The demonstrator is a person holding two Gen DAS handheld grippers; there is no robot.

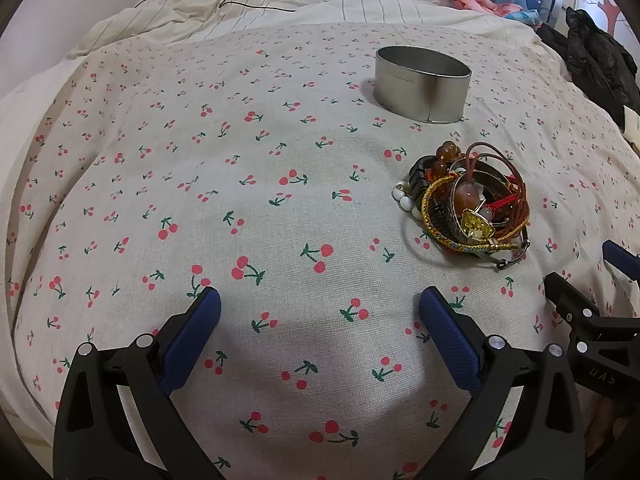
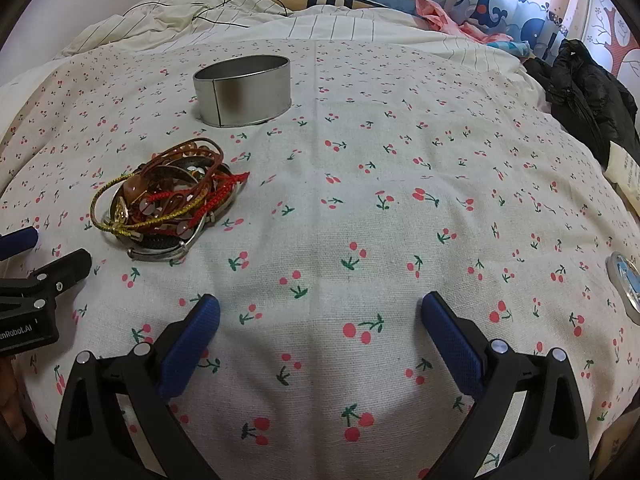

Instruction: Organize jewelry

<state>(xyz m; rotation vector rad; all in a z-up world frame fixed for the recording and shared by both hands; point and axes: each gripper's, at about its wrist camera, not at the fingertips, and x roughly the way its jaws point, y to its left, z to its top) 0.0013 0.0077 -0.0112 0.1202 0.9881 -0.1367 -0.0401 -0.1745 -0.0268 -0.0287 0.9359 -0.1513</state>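
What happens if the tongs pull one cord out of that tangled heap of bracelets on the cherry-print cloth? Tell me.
The tangled heap of cord, bead and metal bracelets would probably drag along as a clump, since loops cross over each other. The braided gold cord looks floppy and should sag. The silver metal bangle looks rigid, likely heavier, and may slide out.
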